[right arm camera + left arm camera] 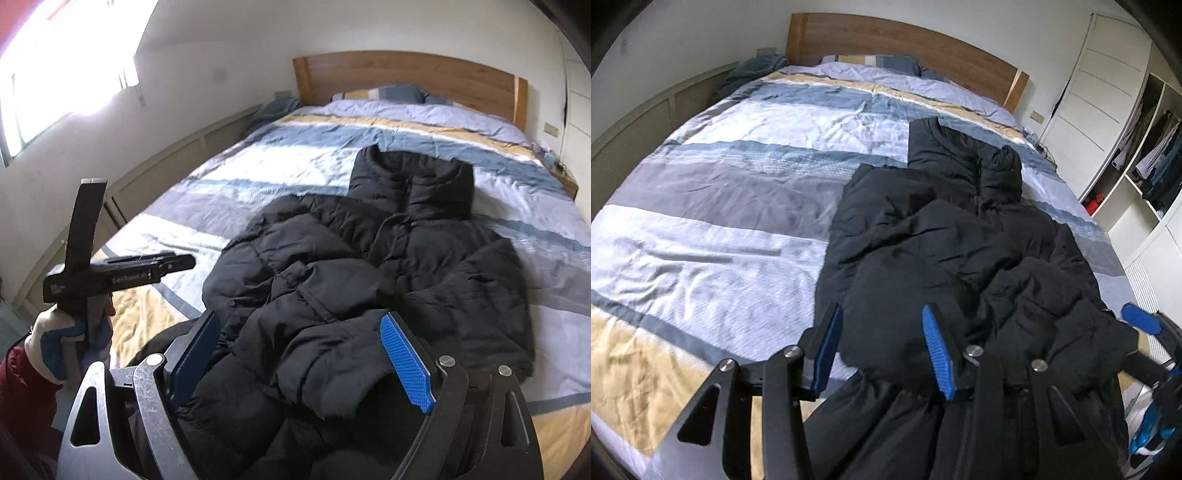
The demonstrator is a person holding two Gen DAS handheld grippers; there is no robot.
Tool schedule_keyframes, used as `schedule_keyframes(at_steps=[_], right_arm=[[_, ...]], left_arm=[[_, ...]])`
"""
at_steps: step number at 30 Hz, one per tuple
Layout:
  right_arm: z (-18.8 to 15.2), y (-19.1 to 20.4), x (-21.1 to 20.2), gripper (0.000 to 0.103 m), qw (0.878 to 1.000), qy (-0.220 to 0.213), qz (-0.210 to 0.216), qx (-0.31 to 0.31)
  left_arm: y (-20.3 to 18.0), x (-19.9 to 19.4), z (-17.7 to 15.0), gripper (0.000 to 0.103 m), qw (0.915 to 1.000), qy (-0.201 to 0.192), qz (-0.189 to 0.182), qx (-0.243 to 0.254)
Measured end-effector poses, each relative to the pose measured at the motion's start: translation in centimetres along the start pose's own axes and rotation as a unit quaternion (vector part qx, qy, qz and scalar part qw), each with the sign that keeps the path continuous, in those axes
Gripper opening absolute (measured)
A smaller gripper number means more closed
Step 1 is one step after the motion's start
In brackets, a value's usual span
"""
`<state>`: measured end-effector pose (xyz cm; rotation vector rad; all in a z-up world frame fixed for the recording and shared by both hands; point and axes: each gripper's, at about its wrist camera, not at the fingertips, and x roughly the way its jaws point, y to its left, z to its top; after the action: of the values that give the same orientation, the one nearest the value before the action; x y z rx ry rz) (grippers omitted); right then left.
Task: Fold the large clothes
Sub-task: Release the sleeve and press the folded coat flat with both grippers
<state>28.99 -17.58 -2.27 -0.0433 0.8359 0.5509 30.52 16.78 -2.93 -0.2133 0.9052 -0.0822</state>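
Observation:
A black puffer jacket point(960, 229) point(406, 258) lies crumpled on the striped bed cover, collar toward the headboard and hem toward me. My left gripper point(882, 349) hovers over the jacket's lower left part with its blue pads apart. Bed cover shows beside the left pad. In the right wrist view the left gripper point(190, 261) hangs in the air left of the jacket, carried by a gloved hand point(62, 339). My right gripper point(303, 354) stands wide open above the hem's bulk, and I see no pad pressing on cloth. One of its blue pads point(1141, 319) shows at the jacket's right edge.
The bed point(720, 221) point(295, 147) has a wooden headboard point(905, 44) and pillows at the far end. A low cabinet point(635, 129) runs along the left wall under a bright window point(55, 74). A white wardrobe point(1108, 92) and open shelves with clothes point(1160, 166) stand right.

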Motion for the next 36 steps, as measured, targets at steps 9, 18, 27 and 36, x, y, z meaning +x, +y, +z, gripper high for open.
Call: schedule_keyframes(at_steps=[9,18,27,36], right_arm=[[-4.1,-5.2,5.7,0.082,0.997,0.070,-0.027,0.027],[-6.1,-6.8,7.3,0.082,0.997,0.072,-0.002,0.038],[-5.0,-6.2,4.3,0.082,0.998,0.059,-0.003,0.038],[-5.6,-8.3,3.3,0.082,0.997,0.050,-0.032,0.051]], left_arm=[[-2.6,7.1,-1.9,0.043,0.9973,0.065,-0.019,0.027],[-3.6,8.9,-2.4,0.049,0.9952,0.087,0.013,0.044],[-5.4,4.2,-1.5,0.049,0.9980,0.038,0.018,0.046],[-8.4,5.8,-2.9,0.049,0.9965,0.063,0.006,0.055]])
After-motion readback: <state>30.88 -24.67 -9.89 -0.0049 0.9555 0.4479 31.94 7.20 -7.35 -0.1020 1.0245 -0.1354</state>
